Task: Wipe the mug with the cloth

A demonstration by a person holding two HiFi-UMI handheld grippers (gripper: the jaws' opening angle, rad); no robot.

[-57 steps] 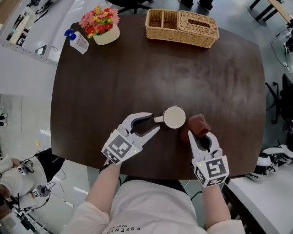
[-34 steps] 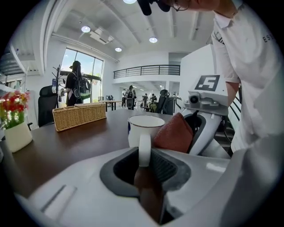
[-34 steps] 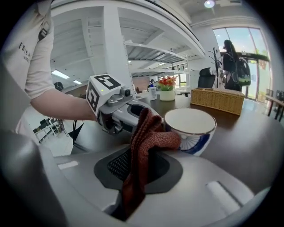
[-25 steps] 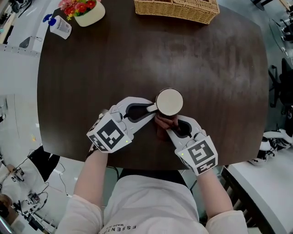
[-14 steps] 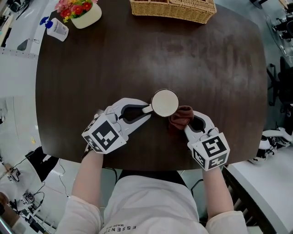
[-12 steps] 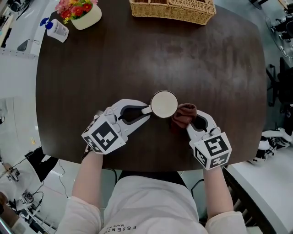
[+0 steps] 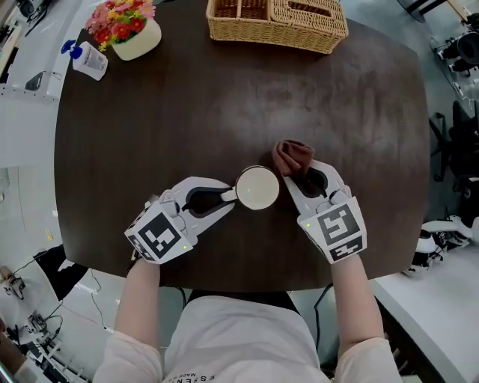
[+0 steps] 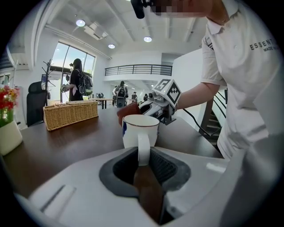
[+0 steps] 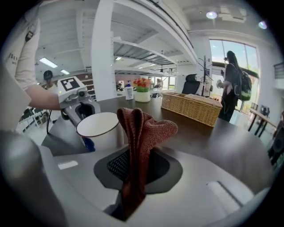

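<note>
Dark wooden table (image 7: 224, 97) in an open office hall; a wicker basket (image 7: 277, 22), flower pot (image 7: 131, 34) and pump bottle (image 7: 88, 58) are ranged along its far edge. The white mug (image 7: 257, 188) is stood upright toward the near edge, its handle clamped between the jaws of the left gripper (image 7: 224, 198). The rust-brown cloth (image 7: 292, 157) is pinched in the right gripper (image 7: 301, 176) and held at the mug's far right side; contact cannot be confirmed. Step judged: wiping of the outer wall. Next, the cloth would need to be drawn round the wall while the handle is steadied. Writing: "ESSEN…" is partly read on the white shirt (image 7: 239, 344); the mug's blue mark (image 8: 125, 129) is illegible.
</note>
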